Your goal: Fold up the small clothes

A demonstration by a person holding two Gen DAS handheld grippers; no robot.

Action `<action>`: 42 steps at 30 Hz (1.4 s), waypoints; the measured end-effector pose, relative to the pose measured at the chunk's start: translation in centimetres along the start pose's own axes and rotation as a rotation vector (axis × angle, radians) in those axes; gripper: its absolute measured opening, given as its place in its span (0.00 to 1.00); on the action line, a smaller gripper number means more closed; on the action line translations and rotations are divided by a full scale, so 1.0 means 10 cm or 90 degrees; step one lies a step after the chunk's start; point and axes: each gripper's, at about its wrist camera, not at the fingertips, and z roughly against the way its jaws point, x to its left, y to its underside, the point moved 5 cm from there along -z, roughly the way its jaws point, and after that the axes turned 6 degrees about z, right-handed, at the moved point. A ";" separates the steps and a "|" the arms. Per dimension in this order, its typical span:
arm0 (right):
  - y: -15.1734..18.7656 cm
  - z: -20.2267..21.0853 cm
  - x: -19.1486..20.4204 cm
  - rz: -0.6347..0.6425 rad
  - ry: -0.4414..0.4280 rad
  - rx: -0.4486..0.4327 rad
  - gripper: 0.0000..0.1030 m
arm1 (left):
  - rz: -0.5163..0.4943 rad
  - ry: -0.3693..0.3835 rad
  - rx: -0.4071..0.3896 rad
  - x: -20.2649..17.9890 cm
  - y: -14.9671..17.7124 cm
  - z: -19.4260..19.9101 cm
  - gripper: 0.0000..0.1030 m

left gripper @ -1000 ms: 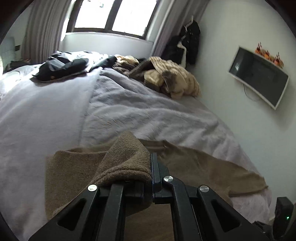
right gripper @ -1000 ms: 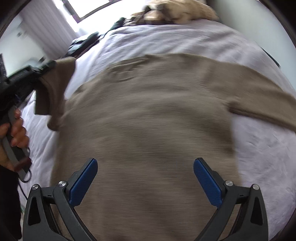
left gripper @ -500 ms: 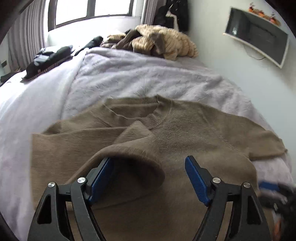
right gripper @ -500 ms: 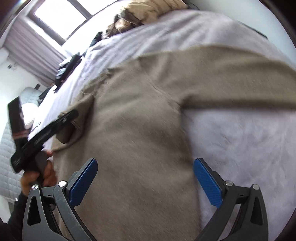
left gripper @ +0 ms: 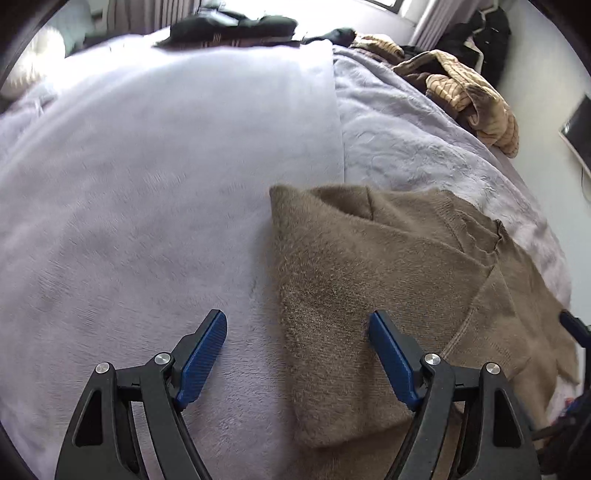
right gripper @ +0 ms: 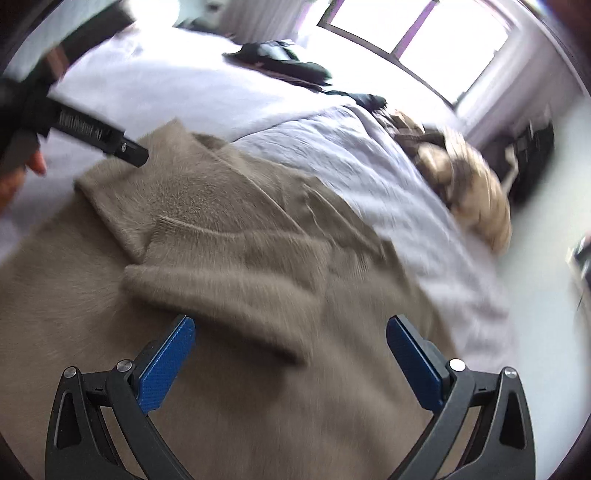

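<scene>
A brown knitted sweater (left gripper: pixel 388 273) lies flat on the bed with its left sleeve folded in over the body. My left gripper (left gripper: pixel 297 345) is open and empty, low over the sweater's folded left edge, one pad over the blanket and one over the sweater. In the right wrist view the sweater (right gripper: pixel 229 258) fills the lower half and the folded sleeve lies across it. My right gripper (right gripper: pixel 290 354) is open and empty just above the sweater. The left gripper's body (right gripper: pixel 88 129) shows at the upper left there.
The bed is covered with a pale lilac blanket (left gripper: pixel 147 184). A heap of tan and striped clothes (left gripper: pixel 469 96) lies at the far right of the bed, dark clothes (left gripper: pixel 236 26) at the head. A wall screen (left gripper: pixel 576 129) hangs at right.
My left gripper let go of the sleeve, which now lies folded over the sweater, and swung left toward the sweater's edge. My right gripper moved over the sweater toward the folded sleeve.
</scene>
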 end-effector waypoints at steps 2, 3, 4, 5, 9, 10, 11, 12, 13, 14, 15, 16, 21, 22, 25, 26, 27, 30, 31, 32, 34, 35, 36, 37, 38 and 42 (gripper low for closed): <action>-0.03 -0.08 0.03 0.018 -0.023 0.007 0.67 | 0.008 0.013 0.005 0.01 0.00 -0.06 0.78; -0.04 -0.11 -0.01 -0.004 -0.055 0.013 0.24 | 0.007 0.014 0.003 -0.01 0.00 -0.08 0.78; -0.01 -0.11 -0.11 -0.052 -0.081 0.014 0.14 | 0.005 0.014 0.001 -0.03 0.00 -0.09 0.78; 0.04 -0.08 -0.27 -0.126 -0.105 0.003 0.14 | 0.004 0.015 0.000 -0.03 -0.01 -0.12 0.78; 0.60 -0.20 -1.05 -0.496 -0.211 -0.015 0.14 | -0.001 0.023 0.003 0.01 -0.04 -0.11 0.78; 0.83 -0.29 -1.19 -0.585 -0.236 -0.006 0.21 | 0.000 0.025 0.005 -0.02 -0.08 -0.14 0.78; 1.04 -0.38 -1.29 -0.660 -0.260 0.009 0.25 | 0.002 0.027 0.006 -0.04 -0.11 -0.16 0.78; 1.24 -0.47 -1.34 -0.722 -0.290 0.027 0.41 | 0.004 0.029 0.007 -0.05 -0.13 -0.17 0.78; 1.37 -0.51 -1.36 -0.760 -0.311 0.030 0.59 | 0.005 0.031 0.010 -0.06 -0.15 -0.19 0.78; 1.46 -0.51 -1.38 -0.790 -0.329 0.015 0.63 | 0.002 0.032 0.012 -0.09 -0.17 -0.21 0.78; 1.49 -0.51 -1.38 -0.810 -0.347 -0.007 0.63 | -0.001 0.029 0.013 -0.11 -0.18 -0.24 0.78; 1.50 -0.51 -1.38 -0.819 -0.357 -0.015 0.65 | -0.006 0.026 0.012 -0.13 -0.20 -0.26 0.75; 1.31 -0.66 -1.32 -0.842 -0.369 -0.004 0.33 | 0.010 0.066 0.011 -0.19 -0.25 -0.22 0.14; 1.23 -0.67 -1.32 -0.836 -0.384 -0.007 0.08 | 0.006 0.075 0.000 -0.18 -0.27 -0.16 0.14; 1.06 -0.59 -1.40 -0.794 -0.387 -0.045 0.08 | -0.016 0.047 -0.012 -0.05 -0.31 -0.13 0.10; 1.02 -0.59 -1.38 -0.775 -0.369 -0.043 0.08 | -0.015 0.042 -0.006 0.00 -0.32 -0.16 0.10; 1.03 -0.61 -1.37 -0.766 -0.349 -0.028 0.08 | -0.007 0.040 0.001 0.08 -0.32 -0.20 0.10; 1.25 -0.81 -1.33 -0.782 -0.288 0.057 0.11 | 0.018 0.049 -0.007 0.17 -0.31 -0.17 0.11; 1.33 -0.81 -1.32 -0.814 -0.315 0.041 0.13 | 0.025 0.043 -0.015 0.19 -0.31 -0.11 0.11; 1.39 -0.77 -1.31 -0.833 -0.330 0.030 0.15 | 0.021 0.033 -0.025 0.20 -0.29 -0.04 0.11; 1.43 -0.67 -1.29 -0.825 -0.334 0.025 0.29 | -0.008 -0.001 -0.044 0.22 -0.24 0.13 0.11; 1.44 -0.61 -1.27 -0.811 -0.335 0.021 0.33 | -0.018 -0.005 -0.045 0.22 -0.22 0.19 0.11; 1.43 -0.55 -1.26 -0.802 -0.335 0.016 0.42 | -0.026 -0.001 -0.046 0.23 -0.18 0.25 0.11; 1.43 -0.49 -1.24 -0.796 -0.334 0.012 0.45 | -0.031 0.010 -0.045 0.21 -0.14 0.31 0.11; 1.41 -0.45 -1.24 -0.795 -0.332 0.011 0.45 | -0.036 0.020 -0.043 0.19 -0.10 0.36 0.11; 1.46 -0.26 -1.29 -0.808 -0.339 -0.022 0.45 | -0.070 0.043 -0.051 0.00 0.00 0.48 0.11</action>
